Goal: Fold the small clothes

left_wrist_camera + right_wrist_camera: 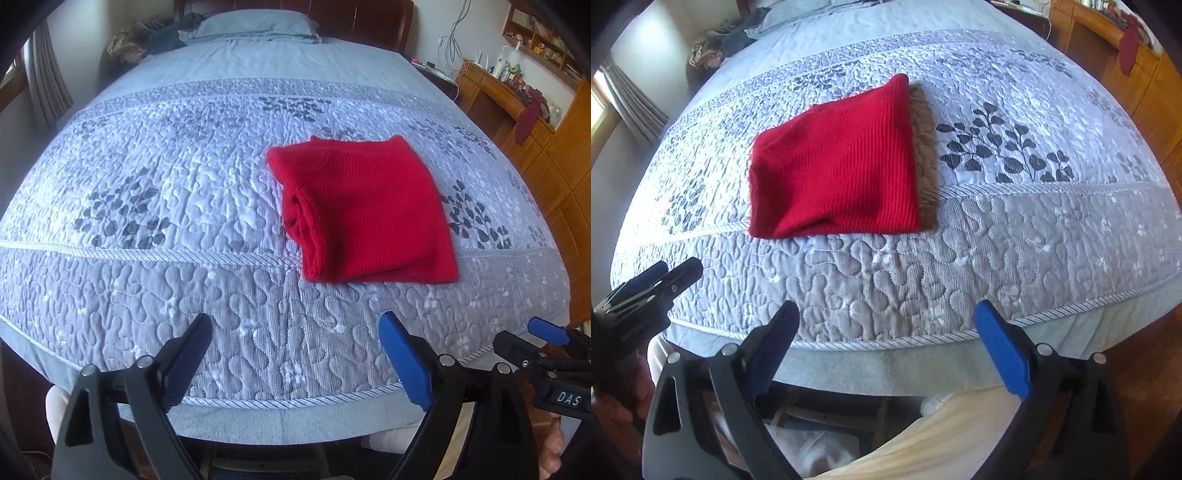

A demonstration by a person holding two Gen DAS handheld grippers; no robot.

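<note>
Red knit sweater (364, 210) lies folded into a compact rectangle on the quilted grey bedspread (155, 206), near the foot edge of the bed, right of centre in the left wrist view. Layers are stacked, and a rolled inner edge shows on its left side. In the right wrist view a strip of brown fabric (923, 147) shows along the sweater's right edge; cannot tell whether it is another garment underneath or just a shadowed patch of quilt. Left gripper (295, 354) is spread wide, nothing between its jaws, hanging over the bed's foot edge well apart from the sweater. Right gripper (888, 343) is likewise spread wide and empty, also back at the foot edge and clear of the cloth. Each gripper shows at the side of the other's view. Judgement: the fold on this item looks finished and released, edges reasonably square, no loose sleeve sticking out. What is left, if anything, is a tidy-up or another garment. The pile (155, 37) beside the pillow (255, 22) at the head is too far to identify as task clothes.
</note>
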